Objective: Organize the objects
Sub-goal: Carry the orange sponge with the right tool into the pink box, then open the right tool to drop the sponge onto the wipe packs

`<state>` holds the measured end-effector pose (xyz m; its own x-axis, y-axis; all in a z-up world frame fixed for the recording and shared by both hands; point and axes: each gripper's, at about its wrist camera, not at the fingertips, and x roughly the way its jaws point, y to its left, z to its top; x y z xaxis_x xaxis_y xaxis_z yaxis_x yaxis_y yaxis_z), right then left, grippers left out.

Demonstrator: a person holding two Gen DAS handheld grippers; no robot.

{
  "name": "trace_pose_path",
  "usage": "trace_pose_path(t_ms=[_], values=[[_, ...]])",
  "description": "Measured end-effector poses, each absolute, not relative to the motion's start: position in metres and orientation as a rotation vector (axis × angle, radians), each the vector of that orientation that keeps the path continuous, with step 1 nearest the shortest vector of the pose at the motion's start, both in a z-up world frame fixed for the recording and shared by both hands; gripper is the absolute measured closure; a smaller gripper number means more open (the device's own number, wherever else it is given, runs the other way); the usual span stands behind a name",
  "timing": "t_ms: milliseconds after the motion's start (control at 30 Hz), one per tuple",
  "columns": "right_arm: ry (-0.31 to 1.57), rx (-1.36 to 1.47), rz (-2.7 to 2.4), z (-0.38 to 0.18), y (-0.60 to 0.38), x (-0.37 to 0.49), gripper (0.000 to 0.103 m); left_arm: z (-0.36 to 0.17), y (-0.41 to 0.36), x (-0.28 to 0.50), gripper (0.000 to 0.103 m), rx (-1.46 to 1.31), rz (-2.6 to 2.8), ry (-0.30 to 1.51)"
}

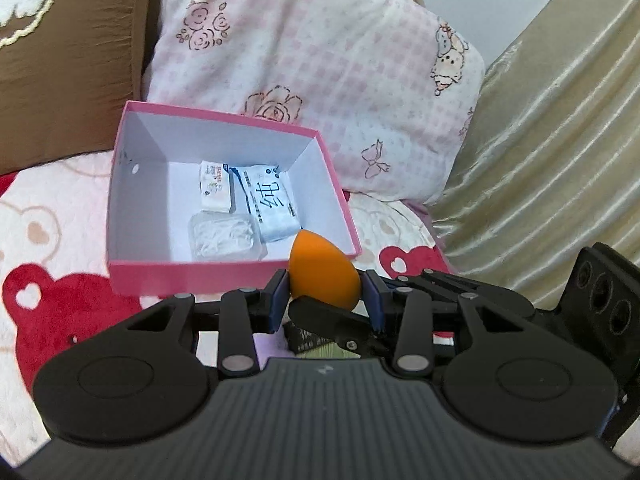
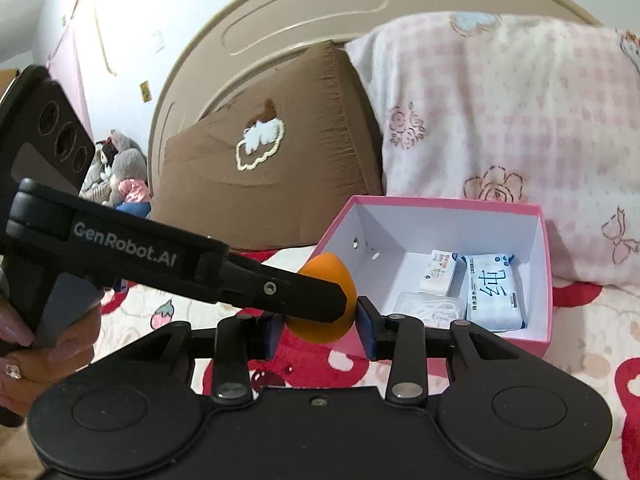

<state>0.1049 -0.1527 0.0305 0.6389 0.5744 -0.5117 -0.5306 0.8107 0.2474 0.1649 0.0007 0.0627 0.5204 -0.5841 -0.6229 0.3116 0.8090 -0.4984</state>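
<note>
Left wrist view: the left gripper [image 1: 326,294] is clamped on the orange sponge [image 1: 322,272], just before the pink box [image 1: 192,276]. The right gripper [image 2: 320,326] flanks the same sponge; whether its pads press is unclear.

Two black hand-held grippers meet, both tilted downward. The left gripper [image 1: 326,294] has its blue-padded fingers [image 1: 279,300] closed tight on something between them. The right gripper [image 2: 320,326] has its fingers [image 2: 366,326] closed on the same thing, crossing the left at an angle. A hand [image 2: 36,344] grips the left gripper's handle.
</note>
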Motion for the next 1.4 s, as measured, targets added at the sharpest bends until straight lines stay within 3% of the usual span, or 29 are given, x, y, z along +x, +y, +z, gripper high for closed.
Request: trace_pose_path(t_ms=[233, 400, 800, 1400], values=[[0.714, 0.130, 0.604, 0.031, -0.159, 0.167, 0.060, 0.053, -0.009, 0.223, 0.064, -0.382, -0.516, 0.939], [0.792, 0.263, 0.602, 0.001, -0.171, 0.218, 0.060, 0.036, -0.016, 0.266, 0.065, -0.397, -0.475, 0.974], [0.872, 0.272, 0.493, -0.049, -0.172, 0.305, 0.060, -0.024, -0.030, 0.360, 0.066, -0.465, -0.422, 1.099], [1.042, 0.138, 0.381, -0.090, -0.154, 0.346, 0.059, -0.076, -0.018, 0.391, 0.068, -0.574, -0.391, 1.127]])
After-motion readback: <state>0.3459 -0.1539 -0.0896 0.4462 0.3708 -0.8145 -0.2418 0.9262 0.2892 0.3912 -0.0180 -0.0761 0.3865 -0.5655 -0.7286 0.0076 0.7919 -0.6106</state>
